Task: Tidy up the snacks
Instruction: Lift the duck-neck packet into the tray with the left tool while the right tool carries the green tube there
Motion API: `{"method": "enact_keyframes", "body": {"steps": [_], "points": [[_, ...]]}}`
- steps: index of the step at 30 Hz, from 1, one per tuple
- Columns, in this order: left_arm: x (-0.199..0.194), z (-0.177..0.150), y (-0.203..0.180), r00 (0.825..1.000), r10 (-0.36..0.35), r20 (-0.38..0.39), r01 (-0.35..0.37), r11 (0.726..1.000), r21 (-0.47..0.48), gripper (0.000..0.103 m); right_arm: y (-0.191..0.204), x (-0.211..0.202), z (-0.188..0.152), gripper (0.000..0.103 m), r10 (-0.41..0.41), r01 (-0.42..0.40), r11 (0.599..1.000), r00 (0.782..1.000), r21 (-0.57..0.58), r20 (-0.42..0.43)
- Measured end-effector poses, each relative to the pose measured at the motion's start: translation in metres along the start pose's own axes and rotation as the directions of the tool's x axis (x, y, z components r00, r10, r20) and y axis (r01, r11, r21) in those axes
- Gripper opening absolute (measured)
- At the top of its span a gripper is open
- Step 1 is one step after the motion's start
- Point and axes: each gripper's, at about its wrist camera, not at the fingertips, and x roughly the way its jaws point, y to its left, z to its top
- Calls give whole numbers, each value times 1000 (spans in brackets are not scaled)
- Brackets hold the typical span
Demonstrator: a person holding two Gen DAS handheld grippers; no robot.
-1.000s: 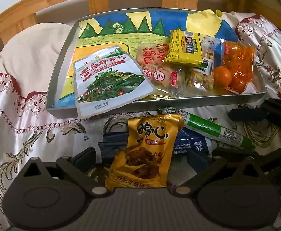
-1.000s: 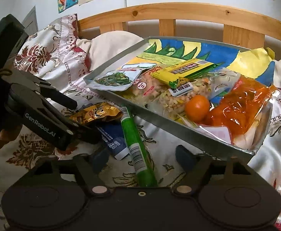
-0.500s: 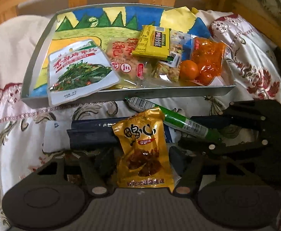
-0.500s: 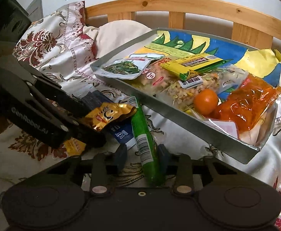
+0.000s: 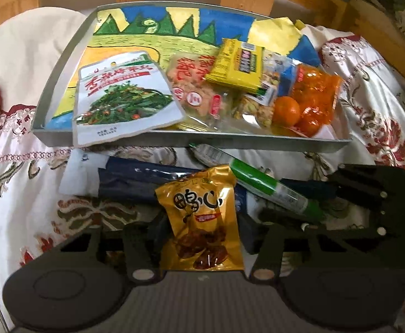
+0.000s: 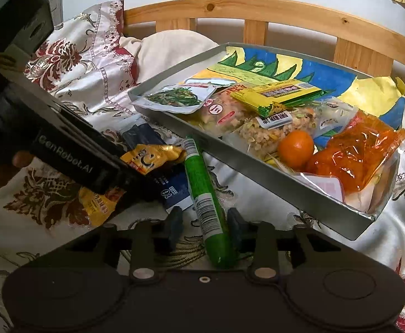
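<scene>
A gold snack packet (image 5: 202, 216) (image 6: 147, 158) lies on the flowered bedspread in front of the metal tray (image 5: 230, 141) (image 6: 258, 172). My left gripper (image 5: 202, 222) (image 6: 136, 177) is closing on it, and the pads press its two side edges, so it bunches up. A green tube (image 6: 202, 183) (image 5: 258, 180) lies slanted to its right. My right gripper (image 6: 205, 222) (image 5: 299, 202) is closing around the tube's near end. The right pad touches the tube, while a sliver of bedspread shows at the left pad. A dark blue packet (image 5: 136, 177) (image 6: 172, 188) lies under both snacks.
In the tray are a green vegetable pouch (image 5: 122, 102), a yellow packet (image 5: 238, 66), clear bags of snacks, a mandarin (image 6: 295, 145) and an orange jelly bag (image 6: 363, 152). A wooden headboard (image 6: 258, 8) stands behind it. A hand (image 6: 19, 158) holds the left gripper.
Both pairs of jaws have narrowed from wide apart. The left ones came in onto the gold packet. The right ones came in around the green tube. Neither hand has shifted much.
</scene>
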Motion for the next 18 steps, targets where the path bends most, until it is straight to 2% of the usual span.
{"method": "enact_keyframes", "body": {"steps": [2, 9, 15, 18], "points": [[-3, -4, -6, 1000, 4, -2, -4, 1000, 0, 52, 2, -1, 0, 23, -15, 15, 1000, 1000, -9, 1], [-21, -19, -14, 1000, 8, 8, -8, 998, -69, 49, 21, -8, -3, 20, -80, 81, 989, 997, -125, 14], [-42, -30, -11, 999, 32, 26, -29, 990, -136, 48, 46, -16, -11, 18, -170, 177, 941, 984, -288, 50], [-54, -38, -6, 999, 38, 39, -30, 981, -190, 48, 57, -22, -16, 18, -223, 233, 905, 972, -357, 70]]}}
